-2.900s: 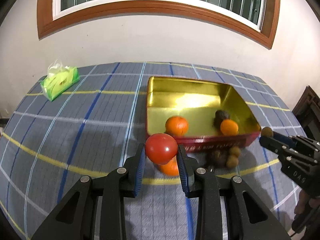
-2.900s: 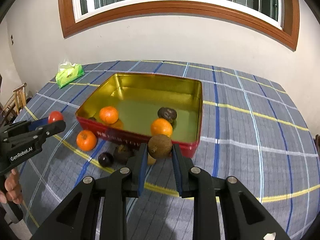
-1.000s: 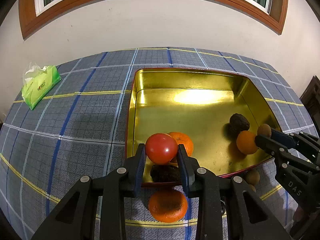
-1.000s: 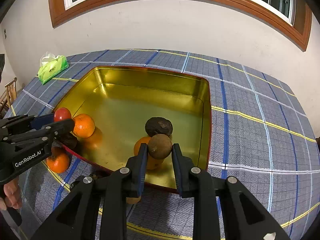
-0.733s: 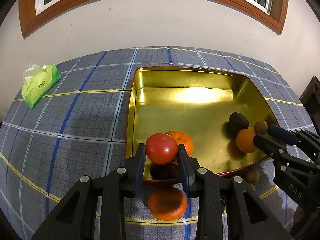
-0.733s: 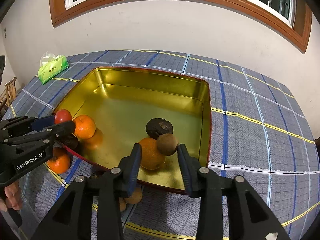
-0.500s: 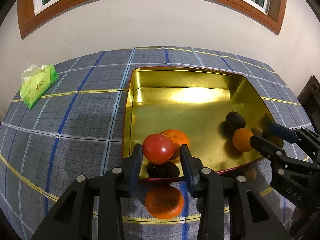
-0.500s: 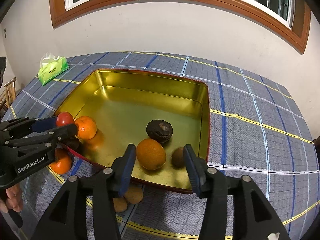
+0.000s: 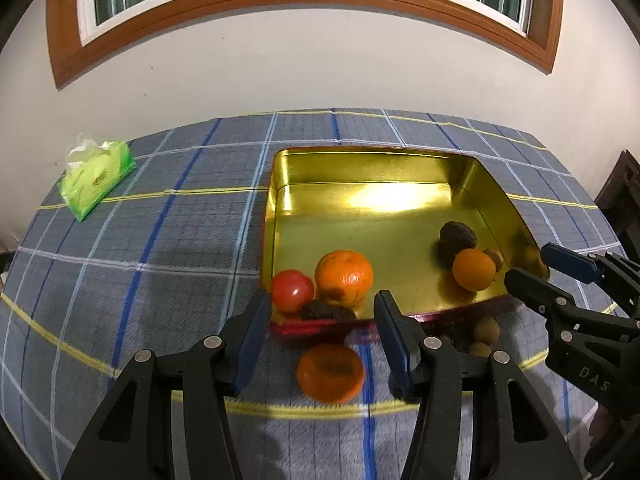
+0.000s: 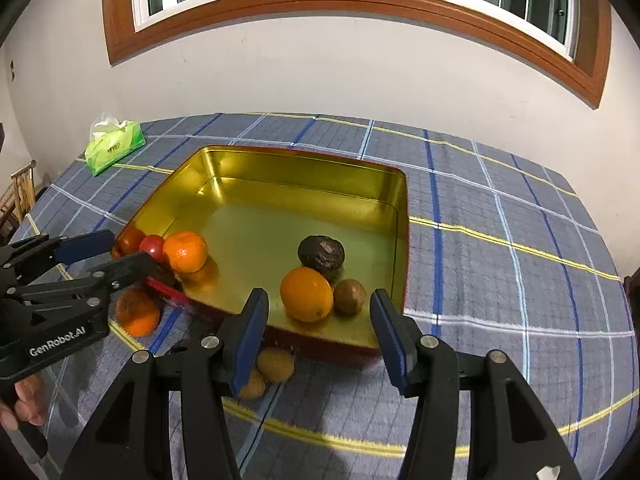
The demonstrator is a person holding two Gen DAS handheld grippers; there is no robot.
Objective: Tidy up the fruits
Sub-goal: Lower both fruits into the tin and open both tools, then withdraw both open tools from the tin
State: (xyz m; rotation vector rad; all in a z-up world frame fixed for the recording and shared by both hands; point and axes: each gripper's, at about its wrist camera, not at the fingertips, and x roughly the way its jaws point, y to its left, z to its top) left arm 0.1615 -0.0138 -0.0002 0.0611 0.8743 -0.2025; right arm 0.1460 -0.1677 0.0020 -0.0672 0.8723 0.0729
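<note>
A gold tin [image 9: 360, 216] [image 10: 280, 216] with red outer walls sits on the plaid cloth. My left gripper [image 9: 322, 320] [image 10: 128, 250] hangs over the tin's near left corner, jaws opening, nothing between its pads. Just beyond it, inside the tin, lie the red tomato [image 9: 292, 290] [image 10: 153, 246], an orange [image 9: 344, 276] [image 10: 185, 251] and a dark fruit [image 9: 328, 312]. My right gripper [image 10: 320, 316] [image 9: 530, 264] is open and empty over the near right corner. Below it lie the brown kiwi [image 10: 349, 297] [image 9: 494, 258], a second orange [image 10: 306, 294] and a dark wrinkled fruit [image 10: 321, 253].
On the cloth in front of the tin lie a mandarin [image 9: 330, 372] [image 10: 137, 312] and two small brown fruits [image 10: 275, 364] [image 9: 486, 328]. A green tissue pack [image 9: 96, 178] [image 10: 116, 146] lies at the far left. A wall and window stand behind the table.
Both grippers opened and drew back a little. The tomato dropped from the left gripper into the tin's near left corner. The kiwi dropped from the right gripper beside the orange.
</note>
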